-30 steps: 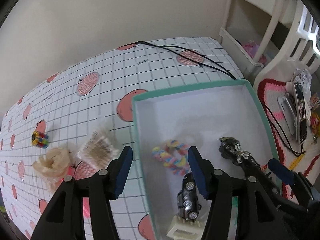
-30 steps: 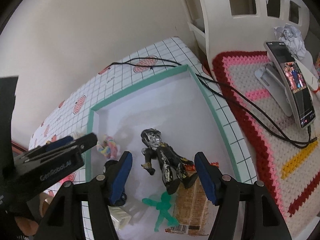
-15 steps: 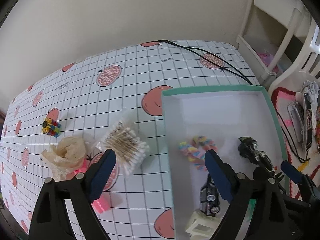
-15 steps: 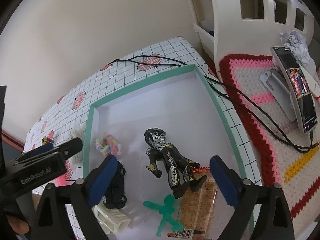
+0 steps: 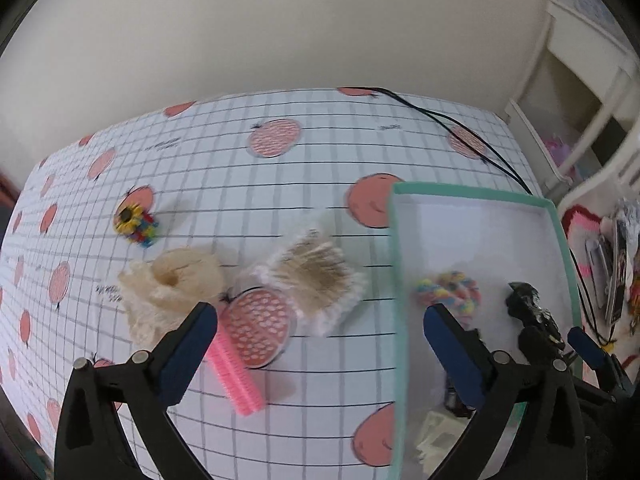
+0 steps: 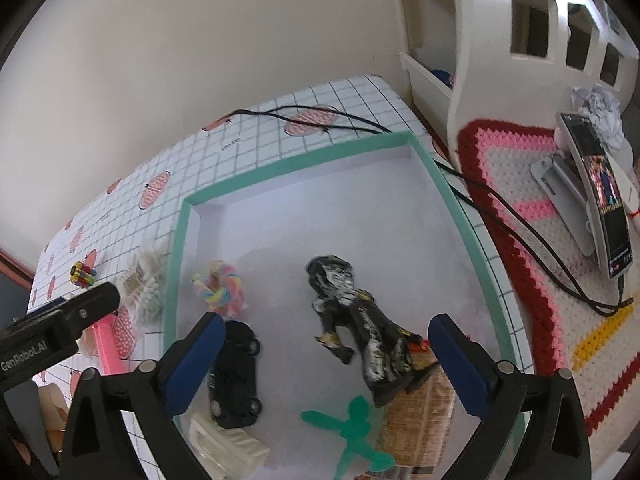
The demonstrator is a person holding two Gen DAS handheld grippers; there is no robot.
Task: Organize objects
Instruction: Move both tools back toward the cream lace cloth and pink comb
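Left tongs [image 5: 316,320] wide over swabs [image 5: 316,280] and comb [image 5: 234,372], right tongs [image 6: 326,344] wide above figure [image 6: 356,328] in tray [image 6: 304,156]

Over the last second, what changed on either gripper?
Both grippers opened wide: left gripper, right gripper. The left swung away from the teal-rimmed box toward the cotton swab pack and pink comb. Neither holds anything. Box contents unmoved.

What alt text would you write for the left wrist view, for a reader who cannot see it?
The open left gripper hangs over a grid-patterned tablecloth, above a pink comb, a pack of cotton swabs and a cream scrunchie. At right, a green-rimmed box holds small toys.
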